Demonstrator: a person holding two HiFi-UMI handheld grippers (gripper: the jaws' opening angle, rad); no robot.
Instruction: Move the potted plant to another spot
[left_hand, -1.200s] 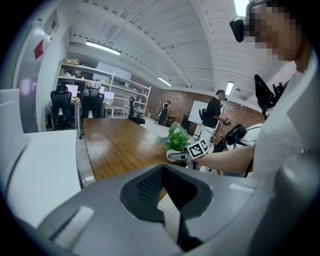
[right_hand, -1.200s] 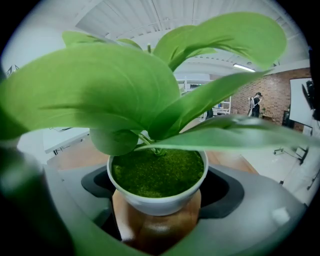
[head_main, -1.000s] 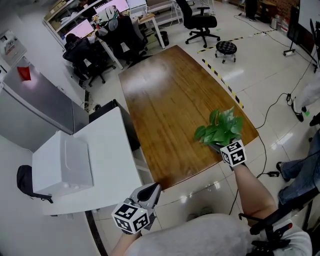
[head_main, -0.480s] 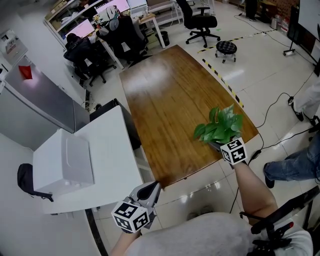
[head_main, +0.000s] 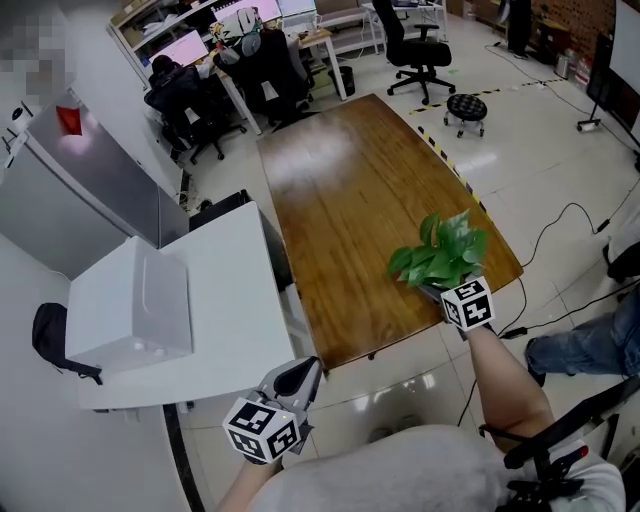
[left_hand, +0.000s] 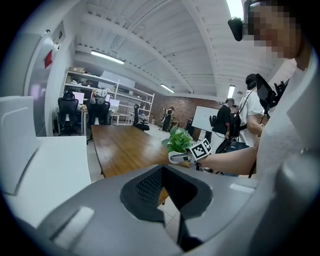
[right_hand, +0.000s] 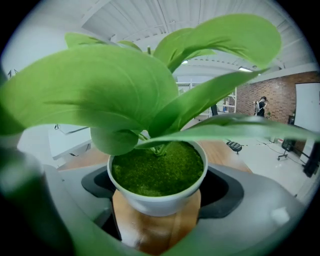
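The potted plant (head_main: 437, 255), green leaves in a small white pot (right_hand: 159, 199), is over the wooden table (head_main: 350, 190) near its front right corner. My right gripper (head_main: 433, 289) is shut on the pot, one jaw against each side of it (right_hand: 158, 201). Wood shows just under the pot; I cannot tell if it touches the table. My left gripper (head_main: 304, 377) hangs off the table's front left corner, over the floor, shut with nothing in it (left_hand: 167, 194). The left gripper view shows the plant (left_hand: 179, 139) and right gripper (left_hand: 180, 158) from the side.
A white counter (head_main: 225, 300) with a white box (head_main: 130, 320) stands left of the table. Office chairs (head_main: 260, 75) and desks are at the far end, with a round stool (head_main: 465, 106) on the right. A person's leg (head_main: 580, 345) and a floor cable (head_main: 545, 240) lie to the right.
The head view has shifted a little, so table and counter sit slightly further right. The right gripper keeps its hold on the plant. The leg at the right has moved.
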